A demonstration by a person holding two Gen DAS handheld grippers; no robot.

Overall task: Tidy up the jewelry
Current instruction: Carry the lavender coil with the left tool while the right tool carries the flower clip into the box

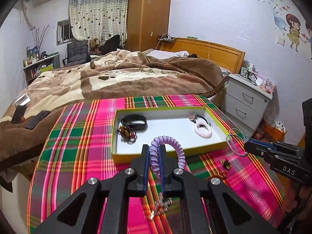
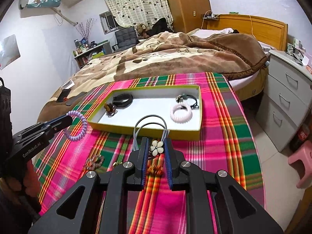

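Observation:
My left gripper [image 1: 154, 150] is shut on a purple spiral hair tie [image 1: 171, 148] and holds it just in front of the near wall of the yellow-rimmed white tray [image 1: 211, 150]; it also shows in the right wrist view [image 2: 78, 125]. My right gripper [image 2: 156, 142] is shut on a white flower hair tie [image 2: 156, 146] with grey elastic loops [image 2: 150, 124], near the tray's front wall [image 2: 148, 131]. In the tray lie a black band [image 2: 122, 99], a brown beaded piece [image 2: 110, 107], a pink spiral tie [image 2: 181, 113] and a dark tie with a charm [image 2: 187, 98].
Loose jewelry lies on the plaid cloth: a beaded bracelet [image 2: 95, 160], an amber piece [image 2: 155, 169], a small dark cluster [image 1: 226, 163] and a metallic piece [image 1: 160, 207]. A bed with a brown blanket [image 1: 117, 78] lies behind, a grey nightstand [image 1: 247, 99] to the right.

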